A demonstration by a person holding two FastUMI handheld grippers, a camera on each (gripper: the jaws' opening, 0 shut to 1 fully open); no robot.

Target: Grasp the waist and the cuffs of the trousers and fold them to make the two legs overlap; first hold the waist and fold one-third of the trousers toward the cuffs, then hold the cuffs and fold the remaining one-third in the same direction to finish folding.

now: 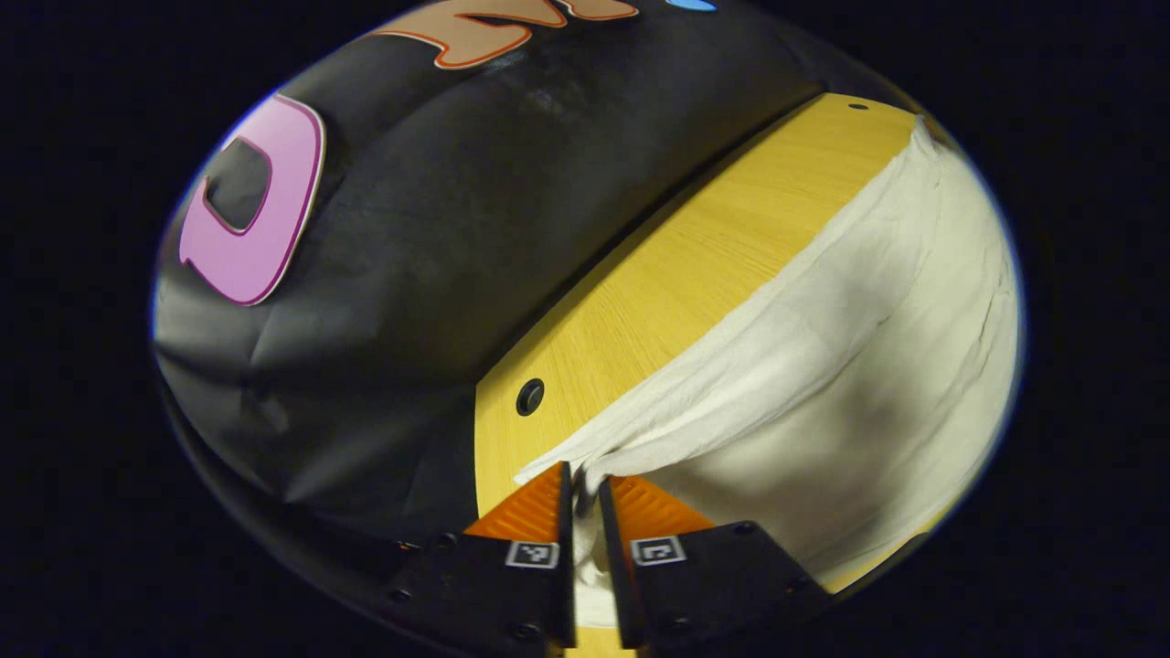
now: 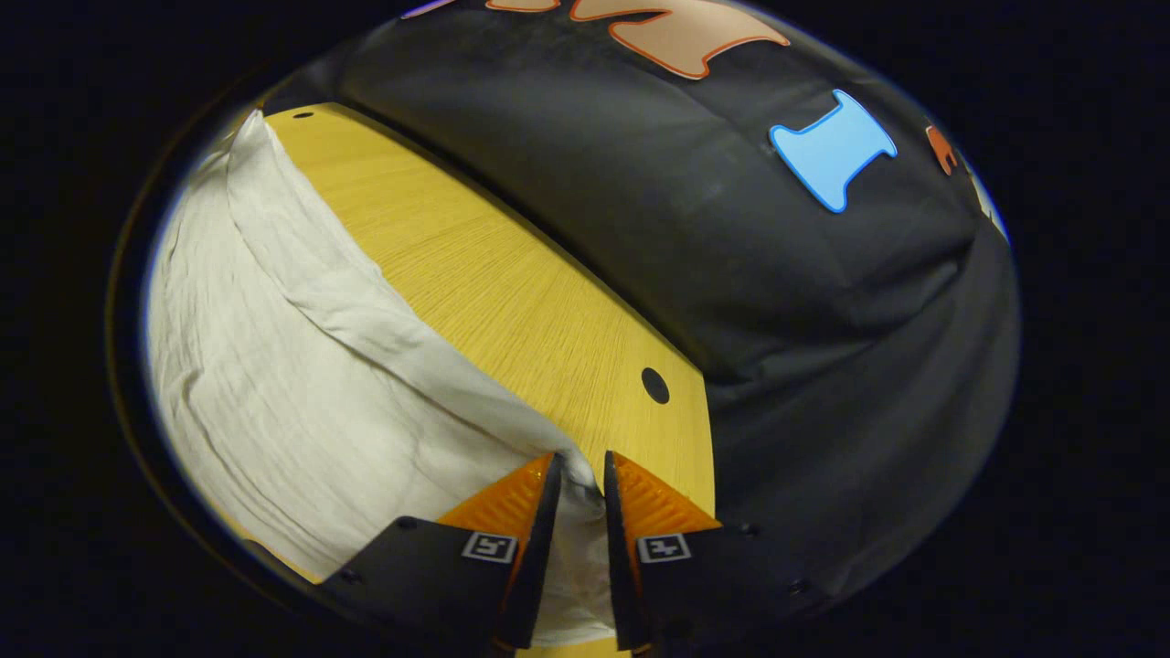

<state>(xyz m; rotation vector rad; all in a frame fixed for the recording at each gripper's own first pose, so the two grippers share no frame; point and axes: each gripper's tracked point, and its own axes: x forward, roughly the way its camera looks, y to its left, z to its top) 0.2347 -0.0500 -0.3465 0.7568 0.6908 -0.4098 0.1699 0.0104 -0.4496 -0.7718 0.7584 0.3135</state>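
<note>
Both tongs [image 1: 585, 489] [image 2: 578, 480] on trousers [image 1: 823, 366] [image 2: 274, 384]

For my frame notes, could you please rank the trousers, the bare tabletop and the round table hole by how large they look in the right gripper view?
Largest to smallest, as they look:
1. trousers, held in the right gripper
2. tabletop, the bare wood; close to the trousers, and the fisheye lens makes this order unsure
3. hole, clearly the smallest

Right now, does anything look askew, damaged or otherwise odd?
Nothing stands out. The white trousers lie creased on the wooden table, and the left gripper and right gripper each pinch an edge.
</note>
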